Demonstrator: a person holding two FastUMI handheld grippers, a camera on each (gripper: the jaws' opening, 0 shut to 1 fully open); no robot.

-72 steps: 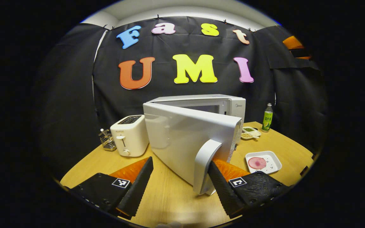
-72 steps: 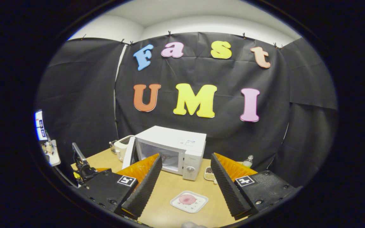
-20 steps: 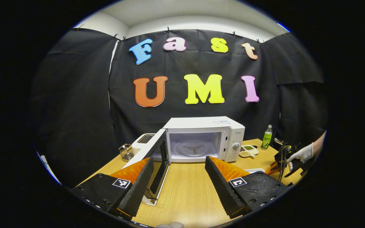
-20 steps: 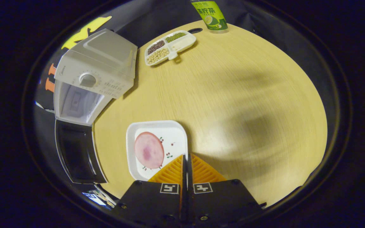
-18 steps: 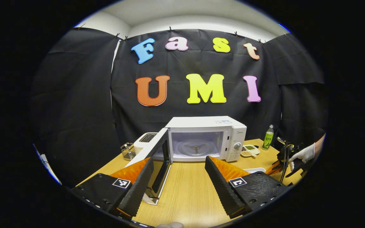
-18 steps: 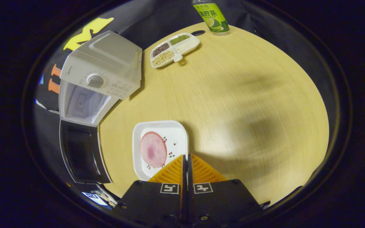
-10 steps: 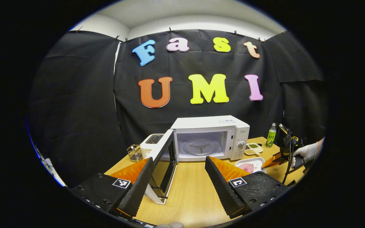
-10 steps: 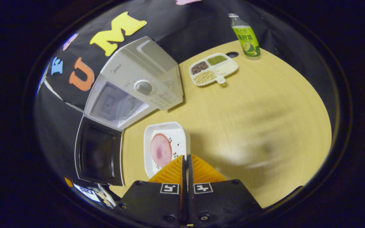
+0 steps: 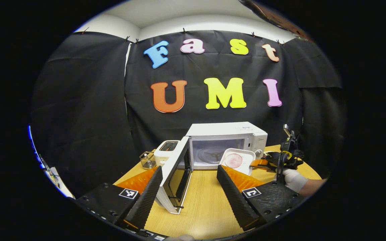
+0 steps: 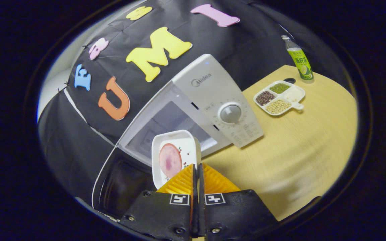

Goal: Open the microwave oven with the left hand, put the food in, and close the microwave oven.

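The right gripper point(image 10: 198, 174) has its jaws pinched together on the near rim of the white plate point(image 10: 174, 147) bearing the pink food point(image 10: 170, 160), held in the air before the open microwave oven point(image 9: 226, 140), while the left gripper point(image 9: 188, 187) hangs wide apart and empty. To seat the plate well, it should likely stay level and clear the swung-out door point(image 9: 176, 174). The wooden table point(image 10: 297, 140) also carries a divided dish point(image 10: 278, 97), a bottle point(image 10: 298, 60) and a toaster point(image 9: 167, 152), against black cloth.

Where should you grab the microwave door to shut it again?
Probably at the free edge of the microwave door, the end nearest the left gripper, coming from its white outer side. The door stands swung wide open on hinges at the oven's left, so a push there should swing it easiest. Its handle isn't visible from here. First the plate held by the right gripper goes inside.
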